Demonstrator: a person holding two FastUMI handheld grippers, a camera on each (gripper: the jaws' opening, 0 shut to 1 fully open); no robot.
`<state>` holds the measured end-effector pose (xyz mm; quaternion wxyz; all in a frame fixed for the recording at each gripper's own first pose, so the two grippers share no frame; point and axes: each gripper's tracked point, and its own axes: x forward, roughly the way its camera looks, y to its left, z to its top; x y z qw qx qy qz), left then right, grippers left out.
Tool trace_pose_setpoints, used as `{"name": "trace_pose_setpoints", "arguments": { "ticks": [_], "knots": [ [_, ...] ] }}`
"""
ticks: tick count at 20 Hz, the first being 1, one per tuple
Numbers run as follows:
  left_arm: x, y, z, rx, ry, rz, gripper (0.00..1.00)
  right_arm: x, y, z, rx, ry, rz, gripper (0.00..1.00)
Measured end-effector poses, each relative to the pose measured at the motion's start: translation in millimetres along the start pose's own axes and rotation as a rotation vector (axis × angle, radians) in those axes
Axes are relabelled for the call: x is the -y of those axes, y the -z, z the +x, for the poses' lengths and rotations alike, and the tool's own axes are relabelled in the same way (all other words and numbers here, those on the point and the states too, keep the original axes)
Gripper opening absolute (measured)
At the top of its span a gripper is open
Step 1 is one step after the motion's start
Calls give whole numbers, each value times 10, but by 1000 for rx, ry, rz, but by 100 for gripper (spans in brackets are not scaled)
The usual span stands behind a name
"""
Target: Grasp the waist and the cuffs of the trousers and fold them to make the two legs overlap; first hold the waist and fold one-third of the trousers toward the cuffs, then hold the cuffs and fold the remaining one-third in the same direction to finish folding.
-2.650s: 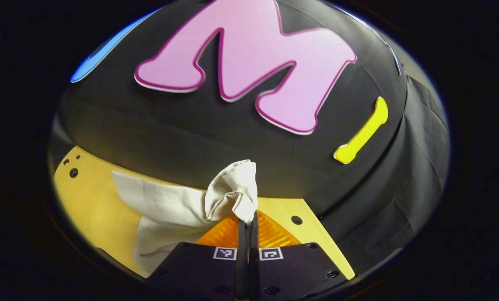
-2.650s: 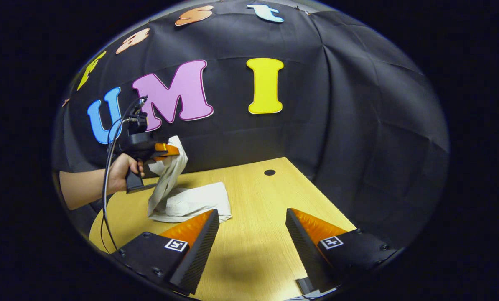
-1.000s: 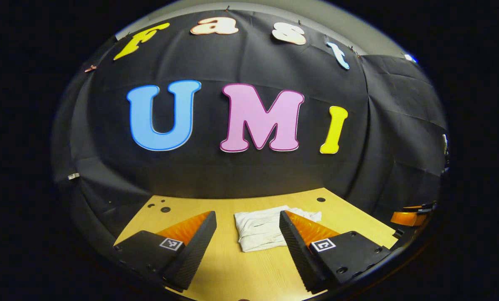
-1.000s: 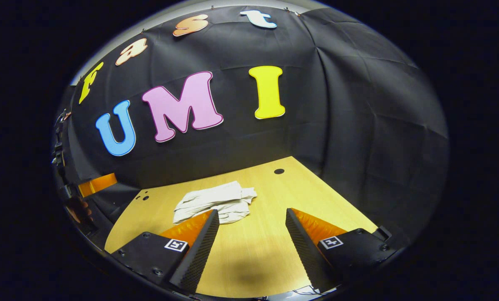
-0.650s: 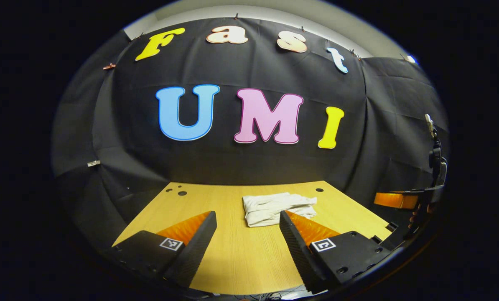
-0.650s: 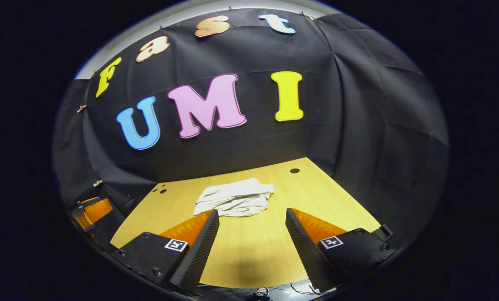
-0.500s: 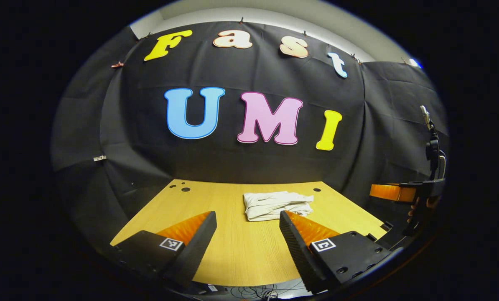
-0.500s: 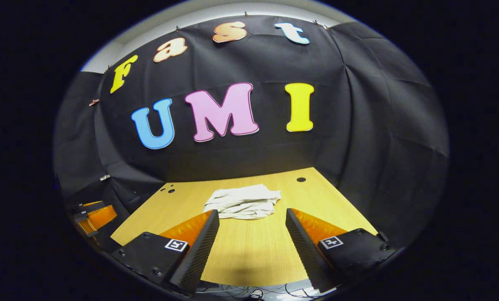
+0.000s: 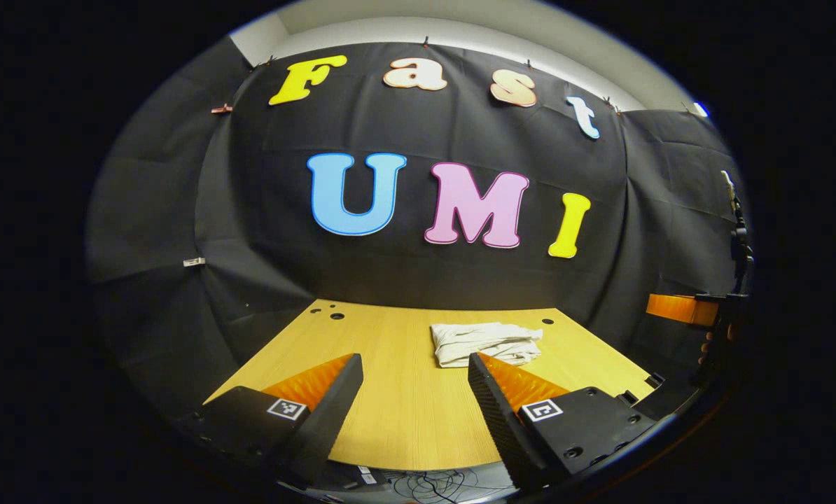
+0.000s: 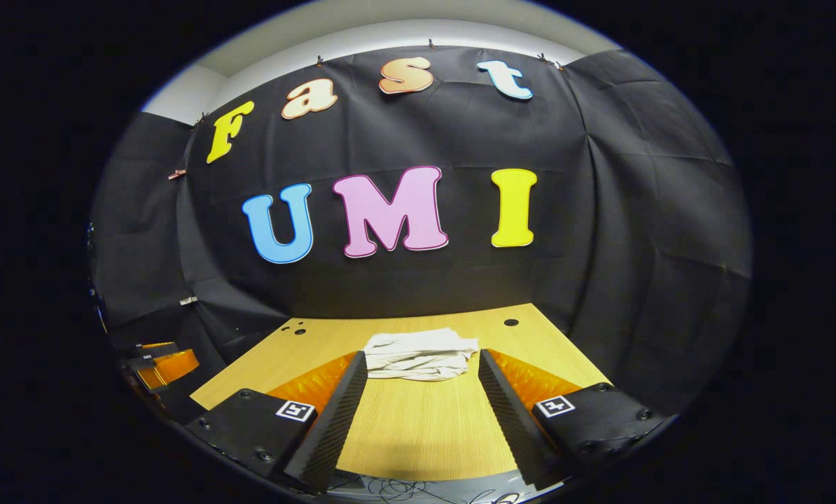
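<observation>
The left gripper (image 9: 415, 371) has its fingers (image 9: 334, 392) spread wide, holding nothing; the right gripper (image 10: 422, 371) likewise. Each finger mount carries a small square marker (image 9: 542, 409), not readable. The trousers (image 10: 419, 353) lie folded on the table (image 10: 425, 427), apart from both. The left gripper view catches a hand (image 9: 708, 343) at its right edge.

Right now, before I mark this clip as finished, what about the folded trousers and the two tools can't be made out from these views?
- Trousers: too small and far off in both views to tell waist from cuffs or count layers.
- Their near edge, right gripper view: partly behind the right tool.
- Their near right corner, left gripper view: behind the left tool.
- Right tool at the left gripper view's edge: cut off, so its opening can't be seen there.
</observation>
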<state>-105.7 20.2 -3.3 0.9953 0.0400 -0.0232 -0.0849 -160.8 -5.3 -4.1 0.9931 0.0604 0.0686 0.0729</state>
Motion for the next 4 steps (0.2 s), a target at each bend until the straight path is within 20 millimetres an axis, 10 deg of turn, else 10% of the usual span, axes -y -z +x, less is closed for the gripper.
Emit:
{"name": "trace_pose_setpoints", "arguments": {
  "ticks": [4],
  "knots": [
    [-134,6,-64,5,-51,26,96,-78,30,0,-8,-54,-40,98]
  ]
}}
